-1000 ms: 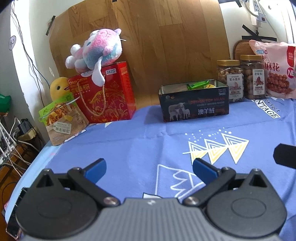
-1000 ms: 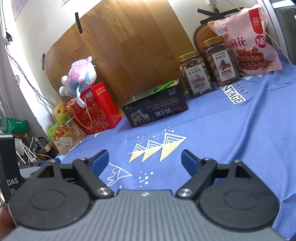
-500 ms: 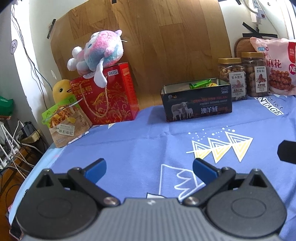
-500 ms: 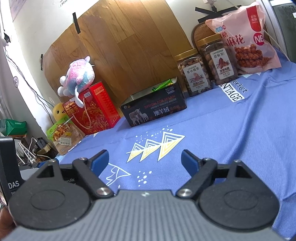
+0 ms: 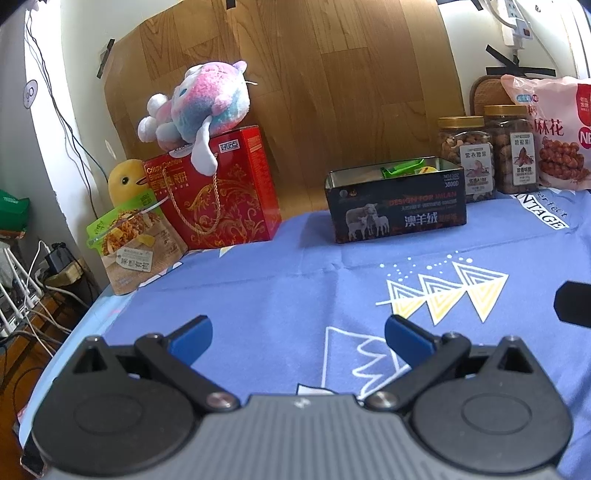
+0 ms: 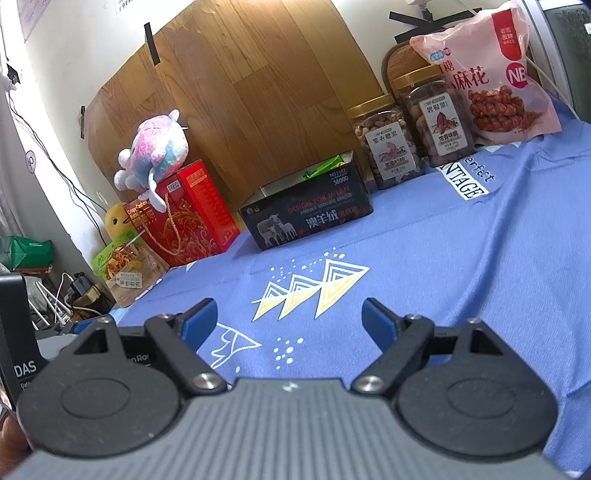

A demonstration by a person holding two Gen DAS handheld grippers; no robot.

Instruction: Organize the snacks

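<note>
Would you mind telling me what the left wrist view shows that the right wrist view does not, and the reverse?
Only the left wrist view shows the white power strip high on the wall. Only the right wrist view shows a black device marked DAS at its left edge. Both share the dark tin box, two nut jars, the pink snack bag, the red gift box under the plush toy, and open, empty grippers.

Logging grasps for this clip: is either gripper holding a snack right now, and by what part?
Nothing is held. The left gripper and right gripper are both open over the blue cloth, with only cloth between their fingers.
</note>
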